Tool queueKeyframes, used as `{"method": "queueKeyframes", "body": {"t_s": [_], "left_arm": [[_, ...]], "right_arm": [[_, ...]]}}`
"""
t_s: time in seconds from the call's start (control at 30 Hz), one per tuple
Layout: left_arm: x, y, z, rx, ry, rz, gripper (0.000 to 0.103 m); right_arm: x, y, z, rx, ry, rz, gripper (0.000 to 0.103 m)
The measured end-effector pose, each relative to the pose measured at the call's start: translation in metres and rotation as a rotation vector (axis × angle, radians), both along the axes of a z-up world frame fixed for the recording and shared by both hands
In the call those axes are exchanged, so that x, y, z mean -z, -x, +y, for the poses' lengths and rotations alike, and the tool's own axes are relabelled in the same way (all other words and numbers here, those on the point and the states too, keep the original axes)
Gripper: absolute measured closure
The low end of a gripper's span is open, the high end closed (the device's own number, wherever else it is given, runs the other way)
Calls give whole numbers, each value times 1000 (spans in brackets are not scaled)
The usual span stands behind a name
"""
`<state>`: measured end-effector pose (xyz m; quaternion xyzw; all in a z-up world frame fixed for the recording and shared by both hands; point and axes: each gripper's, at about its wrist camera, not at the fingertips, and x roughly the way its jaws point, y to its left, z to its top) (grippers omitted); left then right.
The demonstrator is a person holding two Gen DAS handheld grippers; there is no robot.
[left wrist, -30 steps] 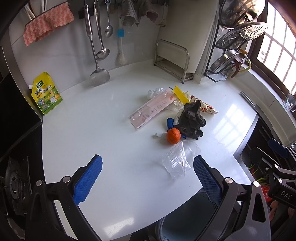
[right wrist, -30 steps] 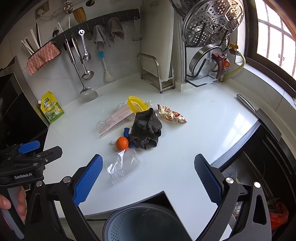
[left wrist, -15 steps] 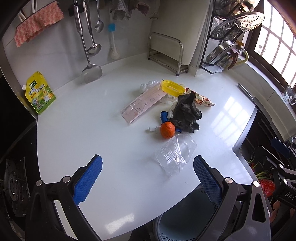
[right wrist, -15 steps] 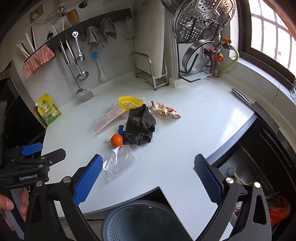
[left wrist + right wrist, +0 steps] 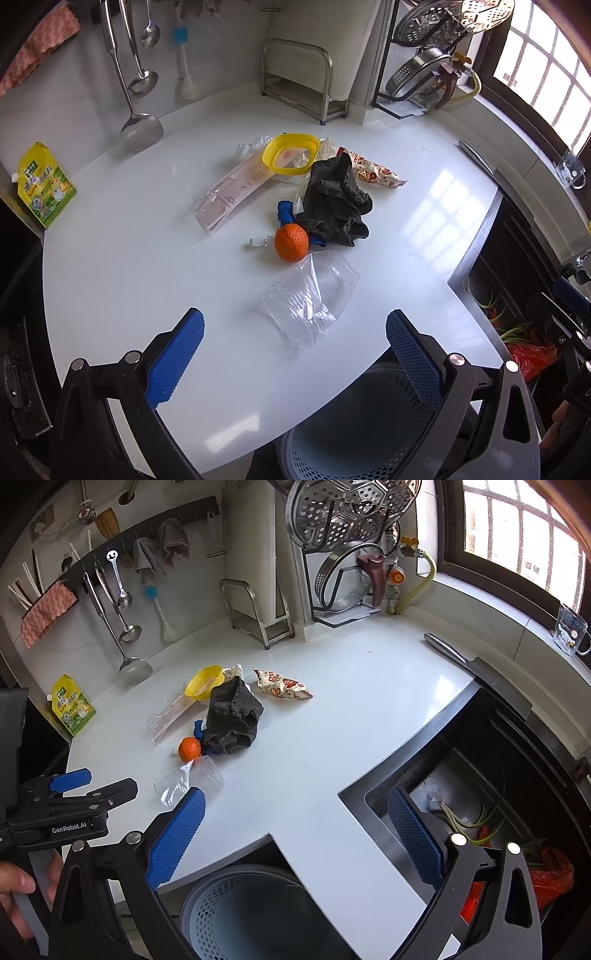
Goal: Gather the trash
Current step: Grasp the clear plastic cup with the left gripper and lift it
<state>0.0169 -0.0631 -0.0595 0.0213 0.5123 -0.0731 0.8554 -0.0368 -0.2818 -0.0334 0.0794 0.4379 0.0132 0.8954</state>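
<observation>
Crushed clear cup (image 5: 310, 295) lies on the white counter (image 5: 122, 258) near its front edge, just in front of the orange (image 5: 291, 242) and the rest of the trash pile. Left gripper (image 5: 295, 347) has closed in over the last second: cup now sits between its fingers, both spread wide, nothing held. Likely first pick. Right gripper (image 5: 295, 830) has drifted right toward the sink (image 5: 461, 794), fingers spread, empty. Bin (image 5: 354, 435) sits under the counter edge, directly below; short drop path. Counter left of the pile is clear.
</observation>
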Motion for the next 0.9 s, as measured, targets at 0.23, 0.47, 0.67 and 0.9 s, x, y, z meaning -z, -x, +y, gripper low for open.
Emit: {"method": "queueKeyframes", "body": {"t_s": [0.23,0.47,0.67,0.9], "left_arm": [[22,-15,-1,-14,-7,46,6],[53,-28,5,-41,9,104,6],[73,-34,12,-66,58,146,6],[78,-43,8,-50,107,138,7]], "right_arm": [[8,-1,-9,8,4,22,8],[17,-8,-10,-5,-1,44,8],[28,-12,-7,-20,-5,70,8],[39,-15,-10,-20,-8,93,8]]}}
